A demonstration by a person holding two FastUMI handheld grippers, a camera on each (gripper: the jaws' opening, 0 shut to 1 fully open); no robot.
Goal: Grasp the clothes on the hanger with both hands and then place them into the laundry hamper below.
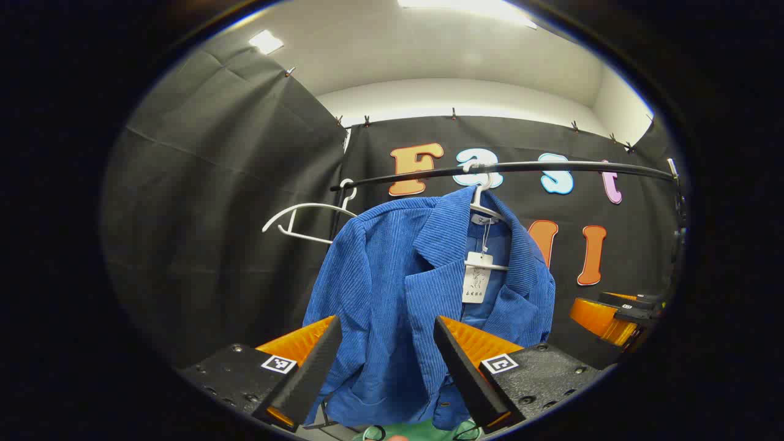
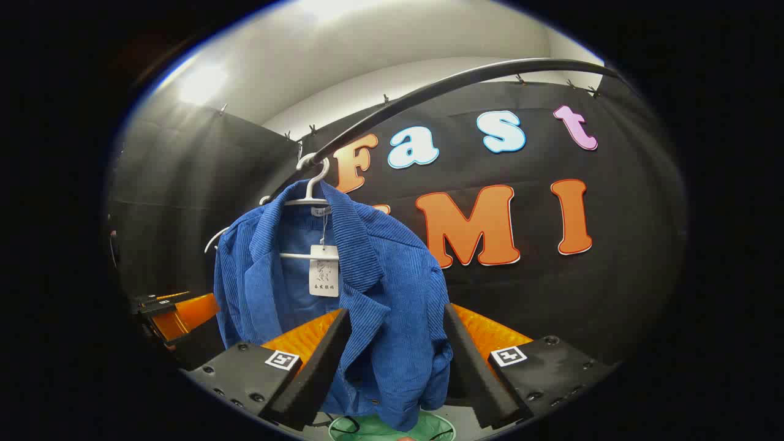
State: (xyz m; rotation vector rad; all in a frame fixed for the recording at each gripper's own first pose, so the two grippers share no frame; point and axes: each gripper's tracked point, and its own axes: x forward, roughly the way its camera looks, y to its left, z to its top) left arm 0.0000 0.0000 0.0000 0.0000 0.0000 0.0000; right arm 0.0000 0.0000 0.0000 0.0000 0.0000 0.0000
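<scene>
One blue corduroy jacket [image 1: 392,288] hung on a white hanger [image 1: 484,205] from the black rail [image 1: 520,166], centre of the left gripper view and left of centre in the right gripper view. We saw the left gripper [image 1: 387,361] with jaws wide, jacket front between them farther off. The right gripper [image 2: 397,355] likewise stood wide. A green hamper [image 2: 373,429] edge showed at bottom centre. An empty white hanger [image 1: 306,217] hung at centre left.

A blue corduroy jacket [image 1: 392,294] hangs open on a white hanger [image 1: 484,208] hooked over the black rail [image 1: 551,166], 1 white tag [image 1: 476,278] dangling at its collar. Below its hem sits the green laundry hamper [image 2: 373,429], barely visible.
</scene>
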